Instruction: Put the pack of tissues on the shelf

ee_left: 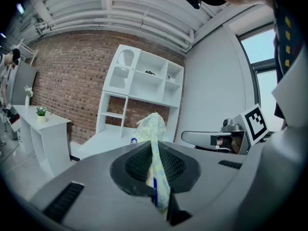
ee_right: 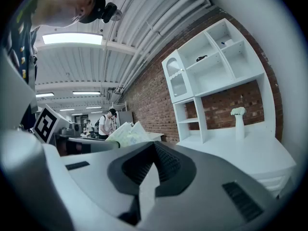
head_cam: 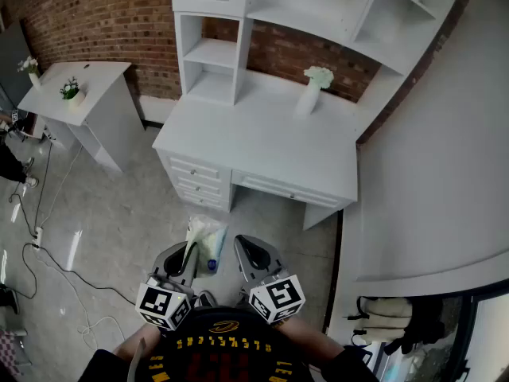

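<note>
A pale green-and-white pack of tissues hangs over the grey floor in front of the desk, pinched by one edge in my left gripper. In the left gripper view the pack stands up between the shut jaws. My right gripper is beside it, shut, with nothing between its jaws. The white shelf unit stands on the white desk ahead, its lower compartments bare. From the right gripper view the pack shows at the left.
A white vase with flowers stands on the desk by the brick wall. A second white table with small plants is at the left. Cables lie on the floor at left. A white wall bounds the right.
</note>
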### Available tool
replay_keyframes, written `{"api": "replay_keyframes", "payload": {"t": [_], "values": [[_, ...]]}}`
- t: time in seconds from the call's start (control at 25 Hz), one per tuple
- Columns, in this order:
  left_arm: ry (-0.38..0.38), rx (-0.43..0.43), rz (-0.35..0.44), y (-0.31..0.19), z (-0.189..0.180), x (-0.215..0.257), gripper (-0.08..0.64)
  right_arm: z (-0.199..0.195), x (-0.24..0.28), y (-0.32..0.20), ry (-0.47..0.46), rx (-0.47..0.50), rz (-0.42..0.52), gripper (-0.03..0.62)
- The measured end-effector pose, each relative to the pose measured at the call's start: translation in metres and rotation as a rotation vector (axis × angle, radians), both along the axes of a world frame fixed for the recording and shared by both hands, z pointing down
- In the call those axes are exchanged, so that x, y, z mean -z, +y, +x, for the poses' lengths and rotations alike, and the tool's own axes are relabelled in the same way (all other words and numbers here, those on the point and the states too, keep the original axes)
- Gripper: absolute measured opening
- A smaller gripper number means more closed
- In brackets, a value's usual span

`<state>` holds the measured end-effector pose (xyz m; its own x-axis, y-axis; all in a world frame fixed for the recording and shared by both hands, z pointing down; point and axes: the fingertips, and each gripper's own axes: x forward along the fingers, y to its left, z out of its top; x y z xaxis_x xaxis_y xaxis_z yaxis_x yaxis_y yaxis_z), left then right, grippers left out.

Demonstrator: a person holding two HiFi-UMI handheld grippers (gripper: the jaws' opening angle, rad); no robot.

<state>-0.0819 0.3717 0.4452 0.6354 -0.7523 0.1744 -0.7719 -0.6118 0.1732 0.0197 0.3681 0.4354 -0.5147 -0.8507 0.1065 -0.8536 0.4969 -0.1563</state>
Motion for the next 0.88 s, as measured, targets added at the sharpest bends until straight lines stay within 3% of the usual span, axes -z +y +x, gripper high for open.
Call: {"api": "replay_keyframes", "payload": {"t": [0.44, 0.6, 0.88], "values": [[-0.025, 0.017, -0.012, -0.007, 0.062, -0.004, 0.017, 0.062, -0.008, -0.009, -0.041, 0.009, -0.024, -0.002], [-0.03, 0.048, 0.003, -0.012, 0.076, 0.001, 0.017, 0.085, -0.004, -0.016, -0.089, 0.011, -0.022, -0.002], [-0.02, 0.137, 0.032, -0.019, 0.097, 0.01, 0.017, 0.113, 0.005, -0.02, -0.084, 0.073, 0.01, -0.002]]}}
